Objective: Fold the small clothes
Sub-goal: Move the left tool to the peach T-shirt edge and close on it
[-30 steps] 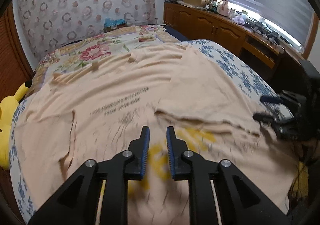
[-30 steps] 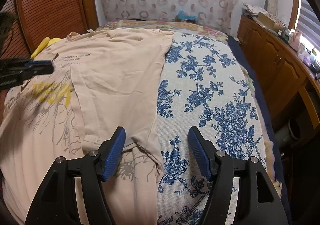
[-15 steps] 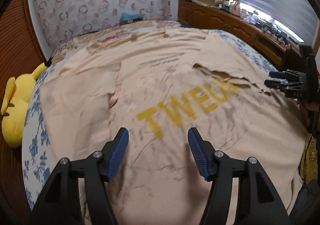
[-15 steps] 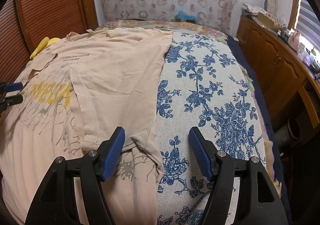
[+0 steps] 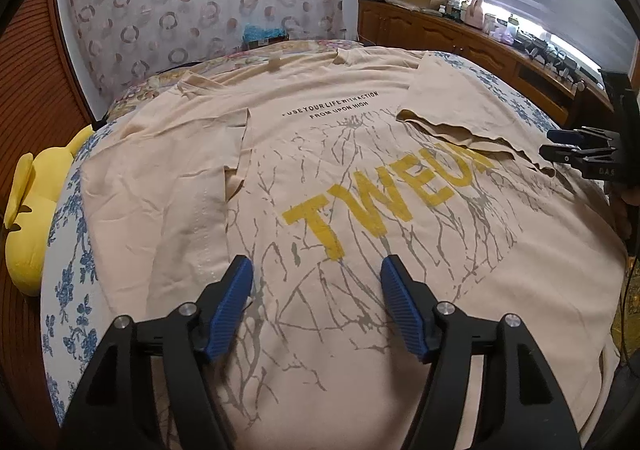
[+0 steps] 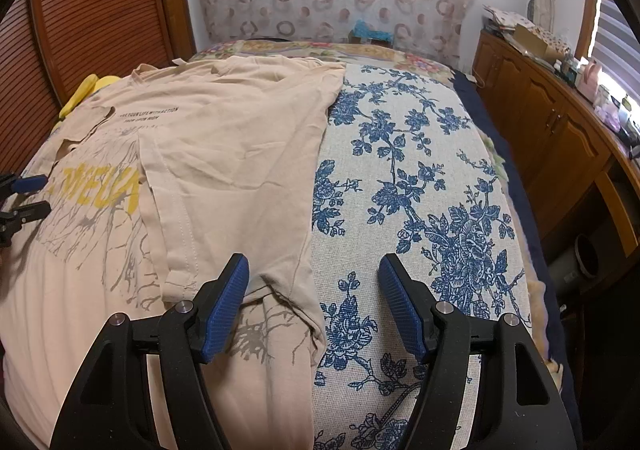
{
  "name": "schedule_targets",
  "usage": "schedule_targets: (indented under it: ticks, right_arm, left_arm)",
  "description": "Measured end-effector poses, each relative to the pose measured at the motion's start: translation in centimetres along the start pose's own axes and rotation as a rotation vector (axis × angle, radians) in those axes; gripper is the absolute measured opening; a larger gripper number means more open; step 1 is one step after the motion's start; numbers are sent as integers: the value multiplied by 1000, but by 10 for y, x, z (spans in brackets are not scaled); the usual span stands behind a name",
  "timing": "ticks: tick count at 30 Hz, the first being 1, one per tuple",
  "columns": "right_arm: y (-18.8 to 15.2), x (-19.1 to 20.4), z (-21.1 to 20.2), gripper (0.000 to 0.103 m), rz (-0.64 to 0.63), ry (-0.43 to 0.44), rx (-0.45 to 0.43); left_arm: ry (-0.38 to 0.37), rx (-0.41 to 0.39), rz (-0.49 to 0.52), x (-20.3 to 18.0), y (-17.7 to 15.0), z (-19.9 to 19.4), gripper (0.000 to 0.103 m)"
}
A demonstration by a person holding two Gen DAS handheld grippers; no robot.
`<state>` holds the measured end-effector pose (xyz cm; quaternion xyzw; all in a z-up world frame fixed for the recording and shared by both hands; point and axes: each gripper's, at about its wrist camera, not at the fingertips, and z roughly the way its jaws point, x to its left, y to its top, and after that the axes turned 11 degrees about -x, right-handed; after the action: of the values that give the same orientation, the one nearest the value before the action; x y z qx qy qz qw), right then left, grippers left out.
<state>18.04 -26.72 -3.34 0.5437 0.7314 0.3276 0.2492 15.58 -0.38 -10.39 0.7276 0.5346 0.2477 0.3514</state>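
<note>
One beige T-shirt [image 5: 320, 178] lies spread on the blue-floral bedspread [image 6: 420, 190], both sleeves folded inward (yellow lettering up). The left gripper [image 5: 316, 286] hovers above its hem, jaws opening, nothing between them; the right gripper [image 6: 312, 290] gapes, empty, over the shirt's edge. One yellow plush toy [image 5: 28, 218] sits beside wooden cabinets [image 6: 552, 130].

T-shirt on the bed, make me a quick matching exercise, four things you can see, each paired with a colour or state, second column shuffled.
Column one:
1. T-shirt
2. Big letters
3. Bedspread
4. Soft toy

Column two:
A. white with blue flowers
B. yellow, lying at the bed's edge
C. beige, both sleeves folded inward
D. yellow print, partly covered by a sleeve

Pairs: 1-C, 2-D, 3-A, 4-B
</note>
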Motion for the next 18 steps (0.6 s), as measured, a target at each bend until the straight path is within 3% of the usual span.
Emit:
schedule_targets:
  ticks: [8, 13, 18]
  right_arm:
    - [1, 0, -1, 70, -18, 15, 6]
    - [25, -10, -3, 70, 1, 85, -31]
    - [56, -9, 14, 70, -53, 86, -52]
  left_arm:
    - [-4, 6, -9, 1, 2, 0, 71]
    - [-18, 32, -24, 4, 4, -4, 71]
    - [10, -37, -63, 26, 21, -21, 71]
